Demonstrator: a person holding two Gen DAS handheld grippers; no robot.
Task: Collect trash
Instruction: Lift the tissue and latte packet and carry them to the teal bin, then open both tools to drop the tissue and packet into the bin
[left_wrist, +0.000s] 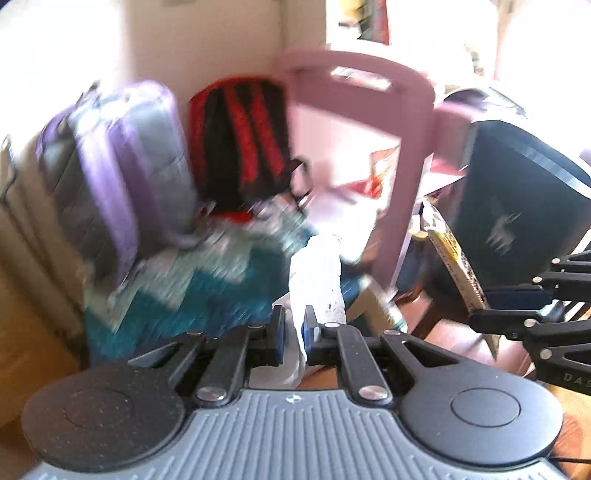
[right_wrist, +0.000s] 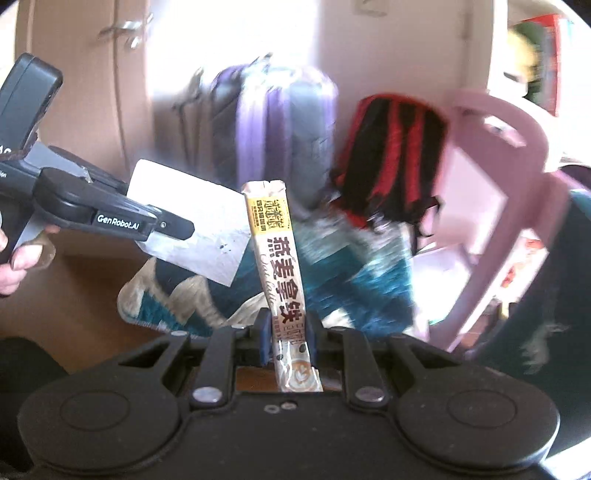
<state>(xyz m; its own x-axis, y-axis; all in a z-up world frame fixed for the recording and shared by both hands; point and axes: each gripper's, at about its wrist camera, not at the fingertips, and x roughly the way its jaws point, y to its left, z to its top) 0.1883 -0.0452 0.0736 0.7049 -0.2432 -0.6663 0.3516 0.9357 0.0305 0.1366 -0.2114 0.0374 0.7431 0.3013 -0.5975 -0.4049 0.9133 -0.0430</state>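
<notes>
Now left gripper (left_wrist: 293, 326) pinching paper scrap (left_wrist: 317, 273), right gripper (right_wrist: 287, 341) clamping sachet (right_wrist: 280, 258)

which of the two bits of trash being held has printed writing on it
The long coffee sachet in the right tongs: it carries bold printed characters. The white paper in the left tongs is plain apart from small specks.

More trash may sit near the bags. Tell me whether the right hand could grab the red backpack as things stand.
Probably not: the right gripper fingers are already clamped on the coffee sachet, and the red backpack stands well beyond it.
</notes>
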